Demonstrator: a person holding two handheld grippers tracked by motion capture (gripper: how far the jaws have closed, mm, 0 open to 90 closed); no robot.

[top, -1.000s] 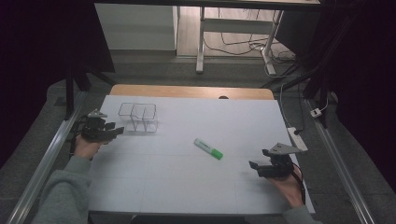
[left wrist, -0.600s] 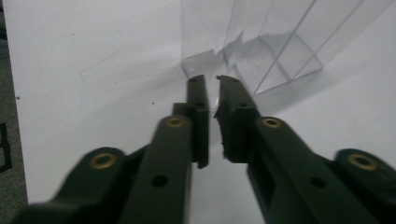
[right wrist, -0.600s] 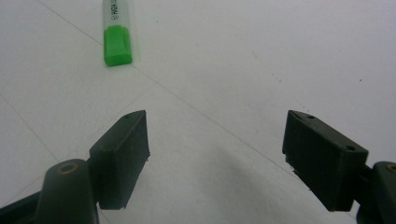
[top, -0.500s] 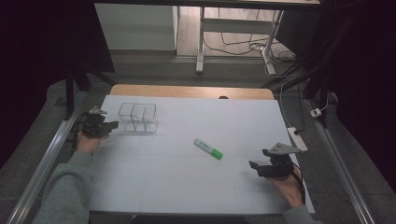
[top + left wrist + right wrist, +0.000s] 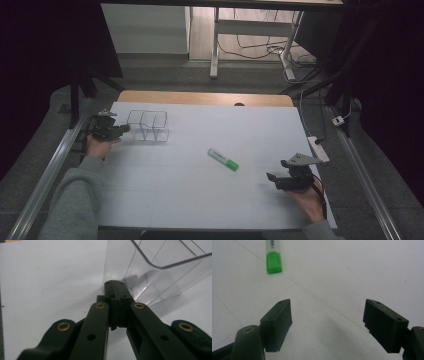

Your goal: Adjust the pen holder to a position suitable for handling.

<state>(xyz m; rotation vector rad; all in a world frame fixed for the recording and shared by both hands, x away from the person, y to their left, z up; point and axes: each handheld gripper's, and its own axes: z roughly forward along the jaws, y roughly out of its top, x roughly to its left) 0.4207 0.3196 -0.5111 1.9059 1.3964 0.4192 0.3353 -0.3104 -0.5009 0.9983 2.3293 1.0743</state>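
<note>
clear plastic bin (image 5: 147,125): left gripper (image 5: 121,129), jaws pressed together and empty, has edged up beside it, possibly touching. right gripper (image 5: 270,177) waits wide open near green highlighter (image 5: 223,159).

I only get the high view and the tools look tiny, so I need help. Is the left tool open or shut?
Observer: Shut. In the left gripper view the left tool has its jaws pressed together, holding nothing.
Child: Is it touching the clear box?
Observer: Its tip is right at the box wall's bottom; contact I cannot tell.
Child: And the right tool?
Observer: The right tool is wide open, with the pen's green end ahead of it.
</note>
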